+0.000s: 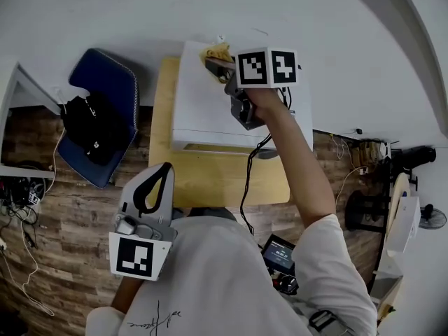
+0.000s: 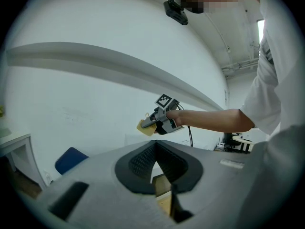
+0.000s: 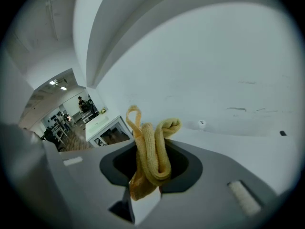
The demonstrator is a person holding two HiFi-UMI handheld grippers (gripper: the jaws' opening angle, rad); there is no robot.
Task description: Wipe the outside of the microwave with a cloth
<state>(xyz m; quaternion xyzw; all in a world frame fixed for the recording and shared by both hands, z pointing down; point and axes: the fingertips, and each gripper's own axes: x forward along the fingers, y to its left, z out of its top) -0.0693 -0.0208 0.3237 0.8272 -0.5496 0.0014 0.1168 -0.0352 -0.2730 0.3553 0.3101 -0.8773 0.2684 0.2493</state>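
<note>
White wall (image 1: 126, 12) and wood floor (image 1: 70, 215) surround a table (image 1: 210, 180) pushed against the wall, and the microwave (image 1: 203, 110) stands on it. We reach our right gripper (image 1: 212, 63) out over the far edge of the microwave's top, near its left corner. Its jaws are clamped on the cloth (image 1: 217, 51), a yellow one bunched into folds. We cannot tell whether the cloth touches the top. A cable (image 1: 246, 180) hangs from this gripper across the microwave's front and the table. Our left gripper (image 1: 166, 166) hangs low by our body, well apart from the microwave, jaws together on nothing. Left of the table, a blue chair (image 1: 115, 82) holds a black bag (image 1: 94, 128).
</note>
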